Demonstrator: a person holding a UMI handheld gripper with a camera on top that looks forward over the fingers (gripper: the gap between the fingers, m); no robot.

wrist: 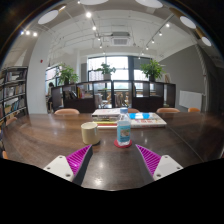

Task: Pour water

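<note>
Tongs spread and empty, short of bottle and cup

Gripper view: tongs point(113, 158) held apart above the dark wooden worktop point(40, 135), gripping nothing, magenta pads point(80, 158) facing inward. Just ahead of the fingertips, a small clear bottle point(124, 131) with a blue label, upright; close beside it on its left, a pale cup point(90, 132), also upright, whether touching or not impossible to tell. Behind both, a flat stack of papers or books point(128, 118). Beyond the worktop, chairs, potted plants and large windows. Likely risks: left finger clipping the cup during the reach, given the narrow gap; gripping the bottle too high or off-centre, letting it twist or slip when tilted; spilling onto the papers behind
</note>
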